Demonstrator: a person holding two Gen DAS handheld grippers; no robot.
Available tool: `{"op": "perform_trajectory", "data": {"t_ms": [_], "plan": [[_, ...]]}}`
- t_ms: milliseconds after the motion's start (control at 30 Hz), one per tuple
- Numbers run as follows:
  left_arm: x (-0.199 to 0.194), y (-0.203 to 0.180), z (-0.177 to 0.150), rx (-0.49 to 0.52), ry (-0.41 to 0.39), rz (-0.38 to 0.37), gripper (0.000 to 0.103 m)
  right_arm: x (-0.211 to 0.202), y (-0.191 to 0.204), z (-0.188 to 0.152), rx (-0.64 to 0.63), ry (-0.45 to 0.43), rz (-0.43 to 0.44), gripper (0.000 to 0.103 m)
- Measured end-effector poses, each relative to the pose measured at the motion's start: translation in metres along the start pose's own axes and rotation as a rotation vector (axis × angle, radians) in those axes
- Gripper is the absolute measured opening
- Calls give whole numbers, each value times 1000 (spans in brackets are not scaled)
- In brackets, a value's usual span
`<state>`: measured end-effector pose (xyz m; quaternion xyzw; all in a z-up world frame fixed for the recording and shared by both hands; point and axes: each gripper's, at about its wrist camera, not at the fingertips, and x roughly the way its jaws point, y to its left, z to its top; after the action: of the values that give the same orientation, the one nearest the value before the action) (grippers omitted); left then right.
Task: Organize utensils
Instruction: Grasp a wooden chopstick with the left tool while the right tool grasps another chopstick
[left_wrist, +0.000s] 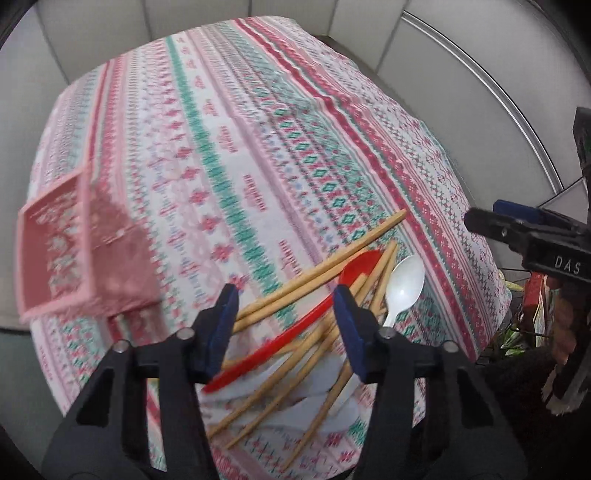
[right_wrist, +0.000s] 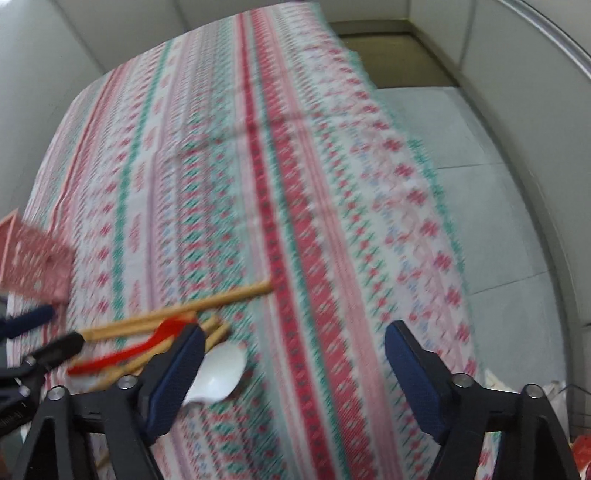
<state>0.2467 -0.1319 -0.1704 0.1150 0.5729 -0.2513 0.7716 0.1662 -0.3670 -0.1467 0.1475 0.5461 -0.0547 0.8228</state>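
Now the left gripper (left_wrist: 284, 295) hangs wide open over the red spoon (left_wrist: 295, 325) and chopsticks (left_wrist: 314, 284), holding nothing; right gripper (right_wrist: 295, 339) gapes empty beside the white spoon (right_wrist: 221, 369).

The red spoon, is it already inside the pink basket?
No. The red spoon lies on the tablecloth among the chopsticks, apart from the pink basket.

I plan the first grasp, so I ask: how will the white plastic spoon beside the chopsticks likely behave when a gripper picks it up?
The white plastic spoon looks thin and probably light. Its glossy surface may slip between the pads. Its handle runs under the wooden chopsticks, so lifting it could disturb them.
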Motion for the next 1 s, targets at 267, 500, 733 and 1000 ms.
{"op": "perform_trajectory", "data": {"t_ms": [267,500,733,1000], "plan": [[45,-46,41,176,49,-53,40,13,-21,19,59,10,-35,72],[76,-70,51,258,115,-93,36,13,-44,18,95,20,-63,72],[88,-82,63,295,73,-19,18,11,-57,14,117,24,-78,72],[72,-58,66,279,-10,71,12,5,-49,7,97,25,-56,72]]}}
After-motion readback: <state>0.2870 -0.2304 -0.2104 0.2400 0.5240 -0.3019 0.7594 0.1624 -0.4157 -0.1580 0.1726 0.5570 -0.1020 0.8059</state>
